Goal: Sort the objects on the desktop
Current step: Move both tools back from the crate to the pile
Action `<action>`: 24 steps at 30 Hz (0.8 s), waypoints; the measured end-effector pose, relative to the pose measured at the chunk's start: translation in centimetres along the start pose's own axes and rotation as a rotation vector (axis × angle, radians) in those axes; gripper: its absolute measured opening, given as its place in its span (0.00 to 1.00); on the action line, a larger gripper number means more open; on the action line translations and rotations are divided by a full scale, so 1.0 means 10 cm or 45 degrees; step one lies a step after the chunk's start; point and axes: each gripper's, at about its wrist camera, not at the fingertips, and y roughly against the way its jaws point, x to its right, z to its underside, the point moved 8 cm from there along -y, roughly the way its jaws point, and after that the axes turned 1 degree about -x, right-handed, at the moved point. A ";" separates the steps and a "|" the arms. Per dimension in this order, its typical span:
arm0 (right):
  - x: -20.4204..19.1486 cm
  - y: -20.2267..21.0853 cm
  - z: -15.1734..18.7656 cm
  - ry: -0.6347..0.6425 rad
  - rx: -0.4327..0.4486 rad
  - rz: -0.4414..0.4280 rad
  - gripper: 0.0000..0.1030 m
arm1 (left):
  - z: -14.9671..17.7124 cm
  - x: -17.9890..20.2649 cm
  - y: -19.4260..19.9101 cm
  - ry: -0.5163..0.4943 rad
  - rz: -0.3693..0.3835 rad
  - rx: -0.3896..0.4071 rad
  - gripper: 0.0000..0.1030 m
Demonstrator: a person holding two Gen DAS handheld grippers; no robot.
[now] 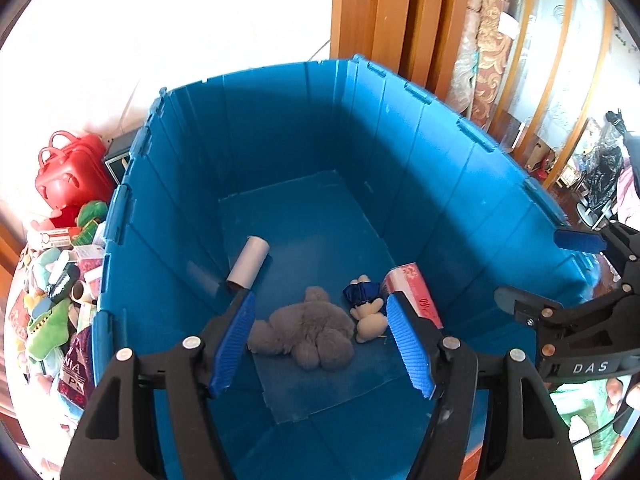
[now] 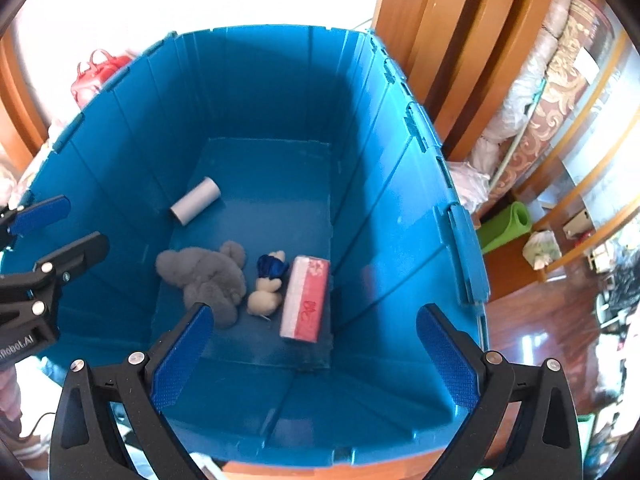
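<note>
A deep blue bin (image 1: pixel 280 120) fills both views and both grippers hover above its near rim. On its floor lie a grey plush toy (image 1: pixel 308 332), a small doll in a blue dress (image 1: pixel 366 308), a pink tissue pack (image 1: pixel 416 292) and a pale cardboard roll (image 1: pixel 248 266). My left gripper (image 1: pixel 320 298) is open with nothing between its blue pads. My right gripper (image 2: pixel 316 312) stands wide open and empty over the bin (image 2: pixel 260 80). Below it are the plush (image 2: pixel 208 276), the doll (image 2: pixel 268 284), the tissue pack (image 2: pixel 306 300) and the roll (image 2: pixel 196 200).
A heap of plush toys and packets (image 1: pixel 60 300) and a red case (image 1: pixel 72 176) sit left of the bin. Wooden door frames (image 1: pixel 400 20) and rolled carpets (image 1: pixel 492 40) stand behind and to the right. A green mat (image 2: pixel 508 226) lies on the floor at right.
</note>
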 end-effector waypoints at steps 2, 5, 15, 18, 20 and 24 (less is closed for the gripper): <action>-0.01 0.05 0.02 -0.016 0.018 -0.007 1.00 | 0.02 0.02 0.07 -0.011 0.005 0.021 0.65; -0.05 0.15 0.04 -0.026 0.039 -0.019 1.00 | 0.03 0.04 0.17 -0.023 0.008 0.052 0.66; -0.33 0.58 0.01 -0.030 0.220 -0.060 1.00 | 0.16 -0.13 0.59 -0.058 -0.053 0.222 0.66; -0.49 0.66 -0.01 -0.031 0.270 -0.092 1.00 | 0.22 -0.30 0.72 -0.033 -0.069 0.268 0.66; -0.62 0.71 -0.01 -0.040 0.310 -0.121 1.00 | 0.27 -0.43 0.80 -0.024 -0.083 0.299 0.69; -0.97 0.77 -0.01 -0.035 0.387 -0.148 1.00 | 0.38 -0.73 0.97 -0.009 -0.134 0.367 0.74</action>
